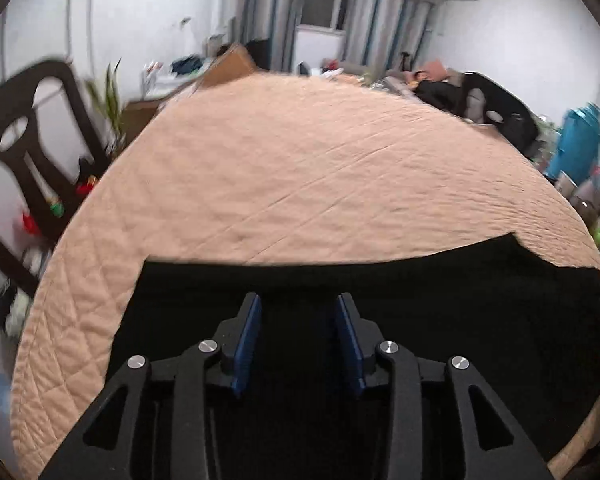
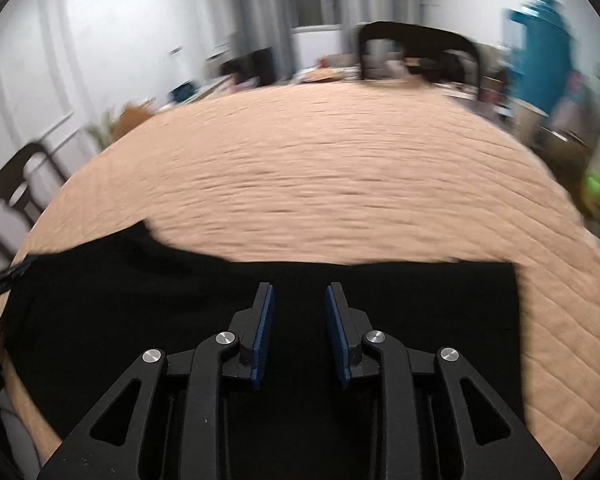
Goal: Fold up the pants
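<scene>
Black pants (image 1: 440, 292) lie flat on a peach quilted table cover (image 1: 300, 168), spread along its near edge. In the left wrist view my left gripper (image 1: 298, 308) hangs over the left part of the cloth, its blue pads apart and nothing pinched between them. The right wrist view shows the same pants (image 2: 120, 292) with a straight far edge and a square right end. My right gripper (image 2: 300, 296) hovers above that right part, open, with only the dark fabric below the gap. This view is motion-blurred.
Dark wooden chairs (image 1: 32, 136) stand at the table's left, and another chair (image 2: 420, 52) at its far side. A person (image 1: 440, 88) lies on a sofa beyond the table. A blue object (image 1: 576, 140) and clutter sit at the right. The quilted cover (image 2: 320, 168) stretches away behind the pants.
</scene>
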`<state>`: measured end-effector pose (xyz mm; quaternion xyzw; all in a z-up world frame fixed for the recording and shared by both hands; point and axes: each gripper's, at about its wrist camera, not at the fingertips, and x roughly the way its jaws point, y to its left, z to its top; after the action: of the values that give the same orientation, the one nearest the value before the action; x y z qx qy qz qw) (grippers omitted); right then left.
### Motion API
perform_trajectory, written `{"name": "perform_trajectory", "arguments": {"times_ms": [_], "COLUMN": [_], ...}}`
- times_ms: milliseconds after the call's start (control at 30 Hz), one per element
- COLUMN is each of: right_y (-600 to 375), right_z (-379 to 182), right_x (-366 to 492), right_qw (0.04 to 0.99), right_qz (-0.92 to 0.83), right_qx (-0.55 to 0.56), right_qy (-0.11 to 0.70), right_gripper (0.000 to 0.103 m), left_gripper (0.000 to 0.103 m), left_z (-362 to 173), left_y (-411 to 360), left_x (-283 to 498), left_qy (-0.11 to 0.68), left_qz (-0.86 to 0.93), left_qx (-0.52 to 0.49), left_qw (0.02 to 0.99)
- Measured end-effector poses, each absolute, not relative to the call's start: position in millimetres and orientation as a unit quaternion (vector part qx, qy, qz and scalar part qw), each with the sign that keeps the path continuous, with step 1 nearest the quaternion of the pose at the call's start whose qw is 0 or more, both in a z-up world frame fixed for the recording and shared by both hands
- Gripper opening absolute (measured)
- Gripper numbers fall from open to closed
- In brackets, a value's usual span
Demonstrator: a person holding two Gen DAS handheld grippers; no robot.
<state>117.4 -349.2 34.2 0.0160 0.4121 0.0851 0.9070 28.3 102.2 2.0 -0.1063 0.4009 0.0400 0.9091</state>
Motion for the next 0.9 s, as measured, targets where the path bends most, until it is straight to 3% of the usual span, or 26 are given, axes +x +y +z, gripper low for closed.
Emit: {"name": "perform_trajectory", "arguments": {"times_ms": [133, 433, 900], "right_y": [-382, -368, -372], "right_z": [28, 29, 18], "right_x": [110, 38, 19], "right_qw": [0.906, 0.923, 0.933], "right_qz": [0.072, 0.075, 0.080], "right_qx": [0.064, 0.010, 0.028], "right_qy": [0.411, 0.378, 0.349], "right_gripper": [0.032, 0.033, 0.034], "left_gripper": [0.042, 0.042, 0.042], "left_z": [7, 3, 1], "left_y": [112, 126, 148], "left_x": [15, -60, -76], "left_qy": [0.389, 0.359, 0.333], "left_qz": [0.064, 0.062, 0.088], "left_qx": [-0.107, -0.116, -0.116], "left_qw": [0.913, 0.924, 0.932]}}
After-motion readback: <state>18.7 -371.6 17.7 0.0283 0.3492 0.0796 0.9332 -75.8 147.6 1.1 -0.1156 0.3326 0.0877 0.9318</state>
